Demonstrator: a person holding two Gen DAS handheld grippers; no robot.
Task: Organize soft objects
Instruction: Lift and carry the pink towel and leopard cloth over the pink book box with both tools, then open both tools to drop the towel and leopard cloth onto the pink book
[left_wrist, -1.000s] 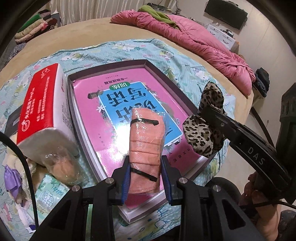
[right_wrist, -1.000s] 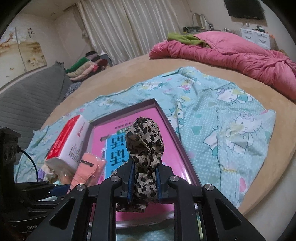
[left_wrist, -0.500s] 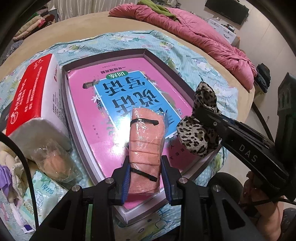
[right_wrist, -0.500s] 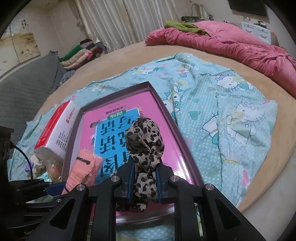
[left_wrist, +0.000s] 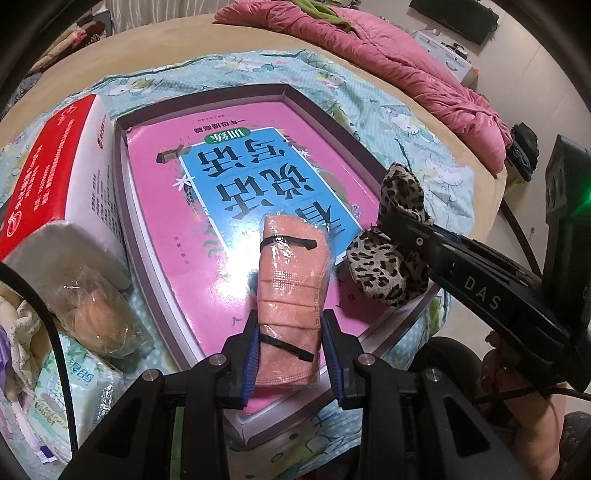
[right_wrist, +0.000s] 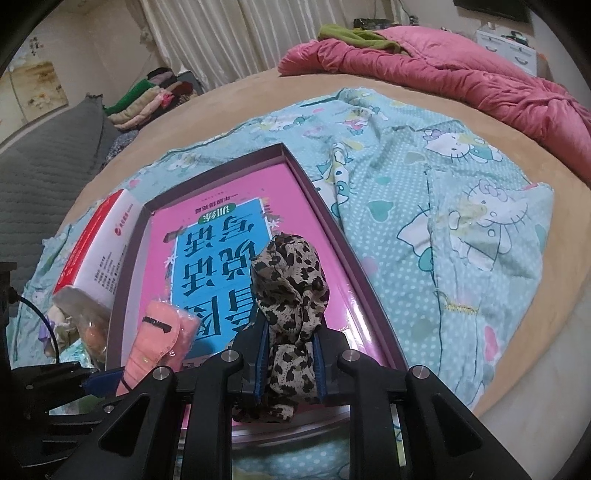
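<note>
A pink face mask in clear wrap (left_wrist: 291, 299) is pinched between the blue pads of my left gripper (left_wrist: 291, 356), held low over the near end of the purple tray (left_wrist: 207, 94). The tray holds a pink and blue book (left_wrist: 236, 177). My right gripper (right_wrist: 288, 363) is shut on a leopard-print cloth (right_wrist: 290, 291), which bulges above the fingers over the tray's near right corner. In the left wrist view the leopard cloth (left_wrist: 388, 266) and the right gripper (left_wrist: 417, 236) sit just right of the mask. The right wrist view shows the mask (right_wrist: 159, 339) at lower left.
A red and white tissue box (left_wrist: 55, 177) lies left of the tray. A wrapped round item (left_wrist: 96, 317) and a tissue pack (left_wrist: 74, 384) lie at near left. The teal cartoon sheet (right_wrist: 443, 221) covers the tan bed; a pink quilt (right_wrist: 461, 77) is heaped at the back.
Both grippers have tipped and sunk a little toward the tray with their loads. The leopard cloth now hangs closer to the tray's near right corner. Both grips are unchanged.
</note>
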